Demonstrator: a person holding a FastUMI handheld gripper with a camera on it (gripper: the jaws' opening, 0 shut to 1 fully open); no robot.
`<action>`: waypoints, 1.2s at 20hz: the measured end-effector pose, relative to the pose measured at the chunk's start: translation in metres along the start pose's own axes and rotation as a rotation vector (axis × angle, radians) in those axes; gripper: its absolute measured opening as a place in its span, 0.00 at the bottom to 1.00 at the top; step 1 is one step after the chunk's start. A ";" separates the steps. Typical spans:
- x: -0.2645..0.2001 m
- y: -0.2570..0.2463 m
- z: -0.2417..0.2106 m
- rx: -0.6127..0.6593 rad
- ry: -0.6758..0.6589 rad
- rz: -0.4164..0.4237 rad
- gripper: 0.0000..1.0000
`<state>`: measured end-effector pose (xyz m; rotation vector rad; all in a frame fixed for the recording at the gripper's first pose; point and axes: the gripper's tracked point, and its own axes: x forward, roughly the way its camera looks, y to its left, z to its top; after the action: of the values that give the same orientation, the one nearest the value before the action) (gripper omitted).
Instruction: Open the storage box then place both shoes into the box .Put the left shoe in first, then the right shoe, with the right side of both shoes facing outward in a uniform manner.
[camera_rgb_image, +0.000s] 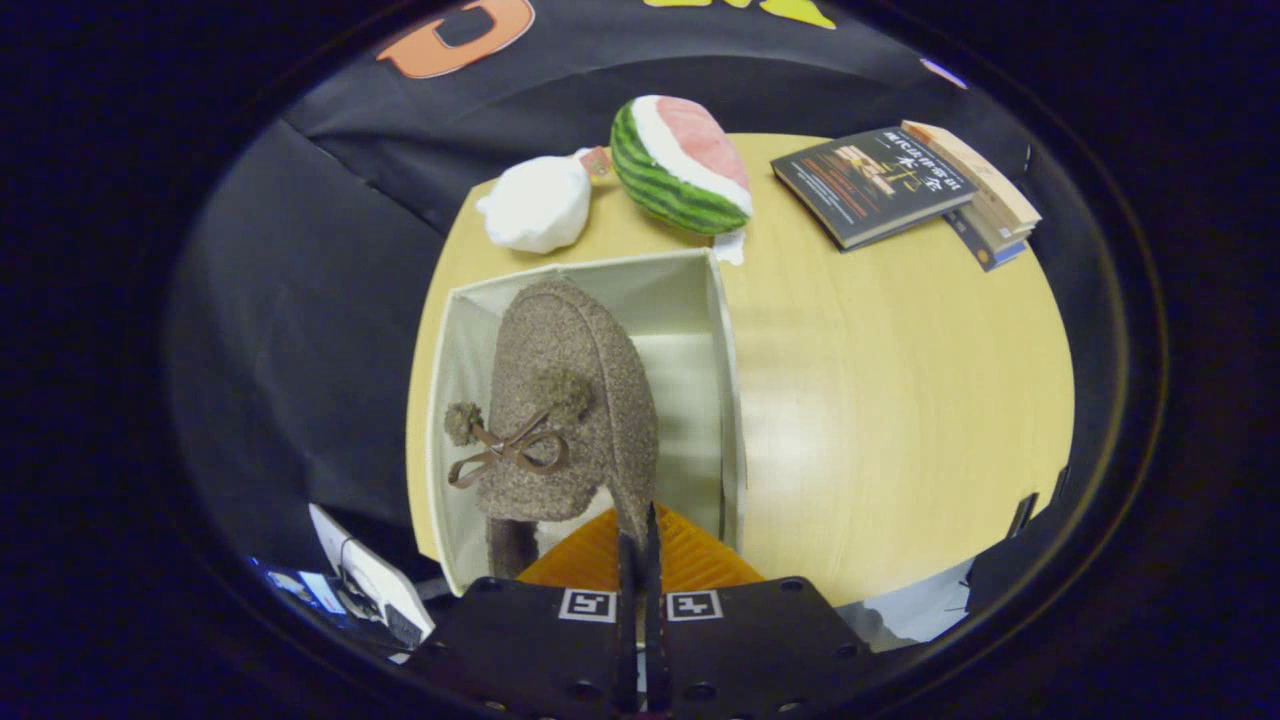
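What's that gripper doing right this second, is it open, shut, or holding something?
Gripper: fingers closed tight on the edge of the brown fuzzy shoe, holding it over the open storage box.

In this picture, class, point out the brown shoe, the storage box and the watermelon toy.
brown shoe (575, 400): gripper view, on its fuzzy upper, above the bow.
storage box (730, 400): gripper view, on its right wall's rim.
watermelon toy (665, 185): gripper view, on its striped green rind.
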<state>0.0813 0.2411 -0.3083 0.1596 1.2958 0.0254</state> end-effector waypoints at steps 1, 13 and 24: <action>0.009 -0.002 0.002 0.013 -0.004 -0.031 0.04; 0.041 -0.021 0.010 0.045 -0.055 -0.248 0.04; 0.013 -0.005 -0.001 0.026 -0.108 -0.179 0.41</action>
<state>0.0831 0.2375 -0.3221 0.0654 1.1987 -0.1510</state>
